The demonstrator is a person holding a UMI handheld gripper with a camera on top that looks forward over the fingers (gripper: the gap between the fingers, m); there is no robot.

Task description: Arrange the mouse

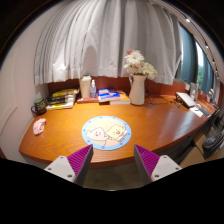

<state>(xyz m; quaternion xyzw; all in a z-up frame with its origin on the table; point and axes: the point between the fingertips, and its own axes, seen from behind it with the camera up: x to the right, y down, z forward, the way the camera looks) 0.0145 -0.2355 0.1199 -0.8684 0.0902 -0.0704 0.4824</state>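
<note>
The gripper point(113, 162) sits at the bottom centre of the frame, its two fingers spread wide apart with nothing between them. The purple pads point(80, 158) face each other across an open gap, above the near edge of a curved wooden desk point(150, 125).

Just ahead of the fingers, at centre frame, a round light-blue mouse pad point(106, 131) with a cartoon print lies flat on the desk.

The mouse point(39, 126), pale pink, lies at the left of the frame near the desk's left edge, well apart from the gripper and to the left of the mouse pad, not touching it. Its long axis appears to run roughly from the near edge toward the back of the desk; which end is the front cannot be told.

Containers: a white vase point(137, 90) stands upright at upper centre, behind the mouse pad, holding a bunch of pale flowers point(138, 66). A white cup-like container point(86, 87) stands left of it; its contents cannot be told.

A stack of books point(62, 99) lies at the upper left of the desk. White curtains point(100, 40) hang behind. A keyboard-like object point(187, 100) lies at the right end of the desk.
</note>
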